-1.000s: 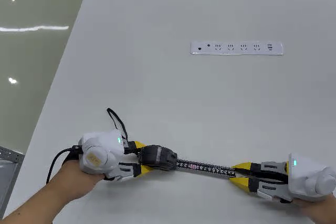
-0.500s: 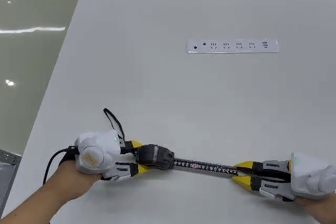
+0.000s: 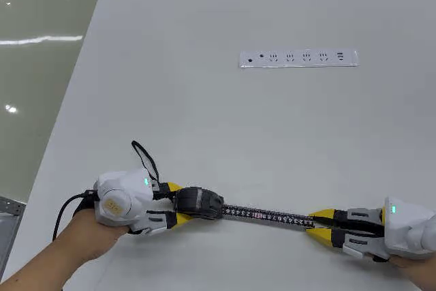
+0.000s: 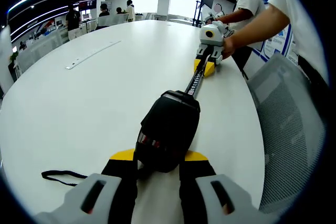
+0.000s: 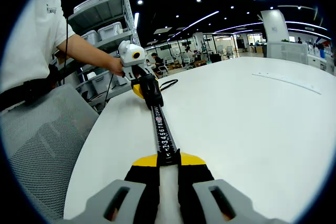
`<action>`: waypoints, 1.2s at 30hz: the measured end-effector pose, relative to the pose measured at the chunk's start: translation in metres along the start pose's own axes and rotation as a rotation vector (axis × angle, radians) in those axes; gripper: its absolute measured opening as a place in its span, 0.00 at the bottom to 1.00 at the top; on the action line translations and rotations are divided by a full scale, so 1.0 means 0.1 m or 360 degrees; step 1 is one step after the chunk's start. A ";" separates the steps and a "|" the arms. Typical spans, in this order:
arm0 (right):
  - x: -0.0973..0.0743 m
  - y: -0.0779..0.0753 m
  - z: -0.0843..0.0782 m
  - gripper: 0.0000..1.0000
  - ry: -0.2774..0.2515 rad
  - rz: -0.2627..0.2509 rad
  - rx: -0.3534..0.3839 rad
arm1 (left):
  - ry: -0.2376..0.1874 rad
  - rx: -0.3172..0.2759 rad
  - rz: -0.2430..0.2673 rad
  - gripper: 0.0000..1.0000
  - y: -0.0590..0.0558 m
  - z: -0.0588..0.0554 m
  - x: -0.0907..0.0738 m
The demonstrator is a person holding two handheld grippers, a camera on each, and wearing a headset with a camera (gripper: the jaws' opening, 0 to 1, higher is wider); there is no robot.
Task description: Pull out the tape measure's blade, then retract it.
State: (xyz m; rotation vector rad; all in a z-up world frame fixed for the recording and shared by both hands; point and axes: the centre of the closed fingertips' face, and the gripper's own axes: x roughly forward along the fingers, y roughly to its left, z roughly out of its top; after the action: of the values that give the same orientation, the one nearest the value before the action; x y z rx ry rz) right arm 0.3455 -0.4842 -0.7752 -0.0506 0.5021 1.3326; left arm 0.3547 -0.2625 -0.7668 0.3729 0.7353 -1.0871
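Tape measure [image 3: 199,203] blade [image 3: 269,217] stretched across table [image 3: 272,134]
At lower left of the head view, the left claw [image 3: 178,202] clamps the black case; at lower right, the right claw [image 3: 317,223] pinches the blade's tip.

The table [image 3: 225,120] lies open beyond the stretched blade [image 3: 269,217]; a power strip [image 3: 298,58] sits well apart, and a black cord [image 3: 144,159], perhaps a strap, loops beside the left tool [image 3: 178,202].
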 end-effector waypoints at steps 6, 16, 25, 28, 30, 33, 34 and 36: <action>-0.07 0.02 -0.01 0.10 -0.0003 -0.0010 0.0009 | 0.0002 0.0007 -0.0002 0.26 0.00 0.00 0.00; -0.13 0.01 -0.05 0.10 -0.0003 -0.0027 0.0013 | 0.0006 0.0008 0.0001 0.26 0.00 -0.01 0.00; -0.21 0.00 -0.08 0.10 -0.0012 -0.0053 0.0024 | 0.0007 0.0007 0.0002 0.26 0.00 -0.01 0.01; -0.22 0.00 -0.09 0.09 -0.0009 -0.0053 0.0028 | 0.0009 0.0001 0.0004 0.26 0.00 -0.01 0.01; -0.22 0.01 -0.08 0.09 -0.0006 -0.0050 0.0026 | 0.0011 0.0003 0.0006 0.26 0.00 -0.01 0.01; -0.24 0.01 -0.09 0.09 -0.0004 -0.0046 0.0028 | 0.0013 0.0005 0.0005 0.26 0.00 -0.01 0.01; -0.24 0.01 -0.09 0.09 -0.0004 -0.0048 0.0030 | 0.0013 0.0004 0.0005 0.26 0.00 -0.01 0.01; -0.27 0.01 -0.10 0.09 -0.0007 -0.0053 0.0034 | 0.0013 0.0003 0.0004 0.26 0.00 -0.01 0.01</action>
State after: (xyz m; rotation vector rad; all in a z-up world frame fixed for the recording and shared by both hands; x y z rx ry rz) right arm 0.3374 -0.5121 -0.7740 -0.0384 0.5098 1.2946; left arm 0.3544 -0.2620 -0.7681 0.3800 0.7410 -1.0846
